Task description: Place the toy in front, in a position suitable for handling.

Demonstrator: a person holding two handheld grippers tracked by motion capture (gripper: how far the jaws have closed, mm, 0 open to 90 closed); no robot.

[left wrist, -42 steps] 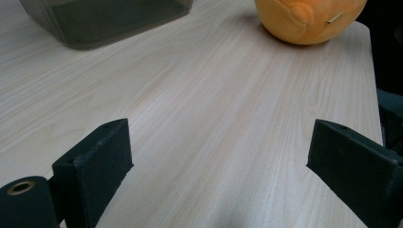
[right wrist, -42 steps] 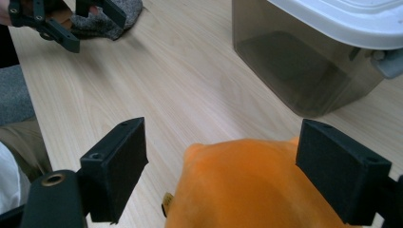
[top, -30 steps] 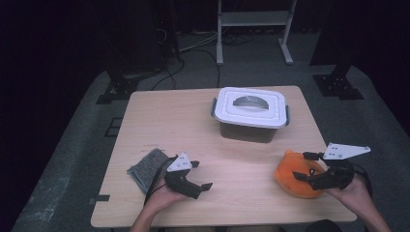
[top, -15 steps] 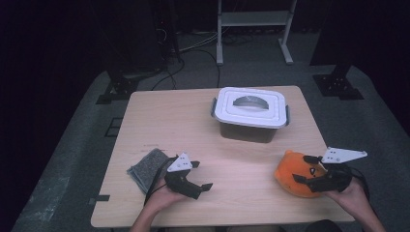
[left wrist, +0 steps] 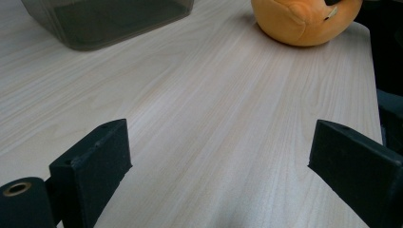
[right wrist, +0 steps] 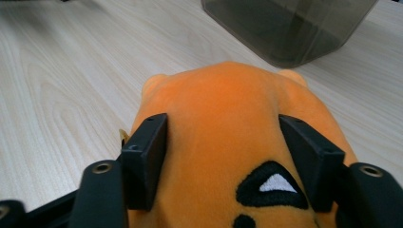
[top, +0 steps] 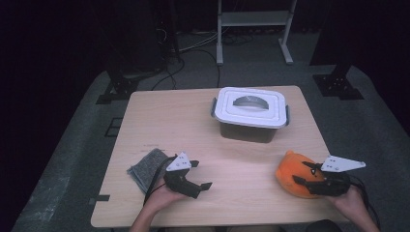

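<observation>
An orange plush toy (top: 289,170) lies at the table's front right. My right gripper (top: 300,173) has come down over it from the near side, and its jaws have just been closing on it. In the right gripper view both pads (right wrist: 147,152) press into the flanks of the plush toy (right wrist: 228,104), which bulges up between them. My left gripper (top: 202,174) rests in a hand at the front left, jaws wide apart. In the left gripper view, that gripper (left wrist: 218,142) has bare tabletop between its jaws, and the plush toy (left wrist: 299,21) lies far ahead.
A dark tub with a white handled lid (top: 250,113) stands at the back centre-right of the wooden table (top: 169,121). A grey cloth (top: 145,166) lies just left of my left gripper. Dark floor, cables and a metal stand surround the table.
My right gripper has sunk onto the orange plush toy and its jaws have closed in against its sides. The left gripper has not moved.
</observation>
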